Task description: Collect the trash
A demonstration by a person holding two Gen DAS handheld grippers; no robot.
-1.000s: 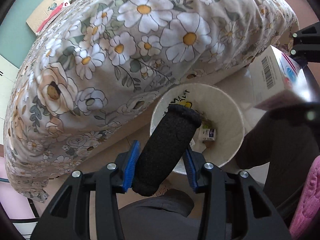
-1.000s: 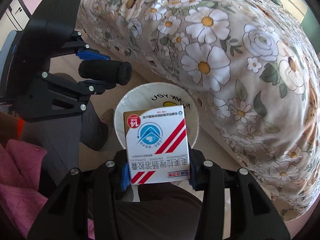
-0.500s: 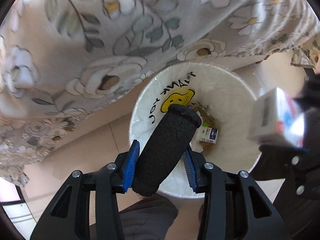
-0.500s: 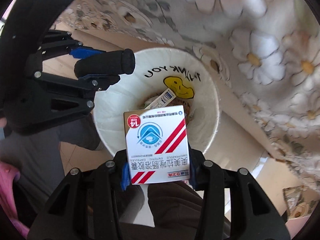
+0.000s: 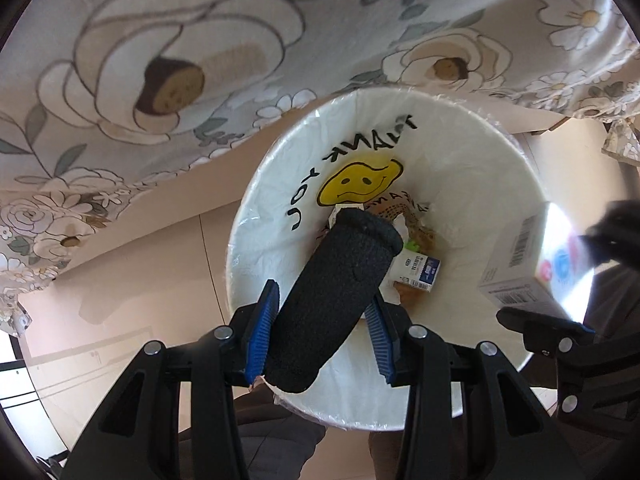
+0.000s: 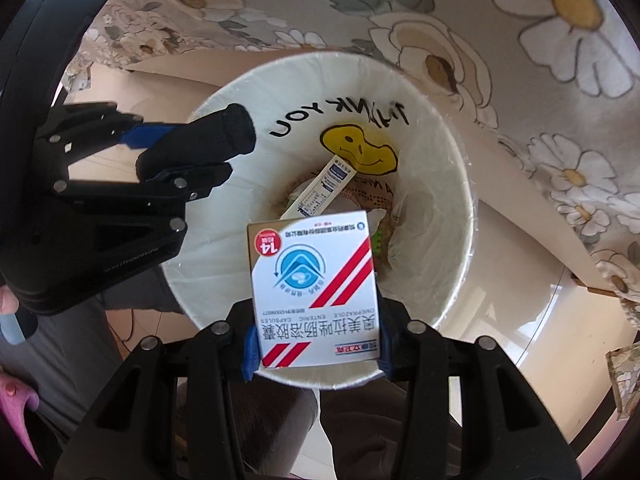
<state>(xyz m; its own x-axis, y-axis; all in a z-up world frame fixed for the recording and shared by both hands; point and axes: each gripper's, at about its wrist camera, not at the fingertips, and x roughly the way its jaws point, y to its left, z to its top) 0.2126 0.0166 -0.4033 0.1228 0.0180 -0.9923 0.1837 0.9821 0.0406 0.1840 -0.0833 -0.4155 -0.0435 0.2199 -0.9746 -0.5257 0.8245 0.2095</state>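
Note:
A round white trash bin (image 5: 256,216) lined with a smiley-face bag stands on the floor; it also shows in the right wrist view (image 6: 452,184). My left gripper (image 5: 322,326) is shut on a black foam tube (image 5: 336,300) and holds it over the bin's near rim. My right gripper (image 6: 316,342) is shut on a white medicine box with red stripes (image 6: 312,280), held over the bin's near edge. The box also shows at the right in the left wrist view (image 5: 528,264). Small boxes and wrappers (image 6: 324,188) lie in the bin's bottom.
A floral bedcover (image 5: 200,60) hangs right behind the bin (image 6: 500,40). Pale tiled floor (image 5: 140,280) surrounds the bin. The person's grey-trousered legs (image 6: 120,320) are close in front. A pink cloth (image 6: 12,396) shows at the far left.
Both grippers have come down and closer to the bin, which now fills the views. The tube and the box stay held and now hang over the bin's opening.

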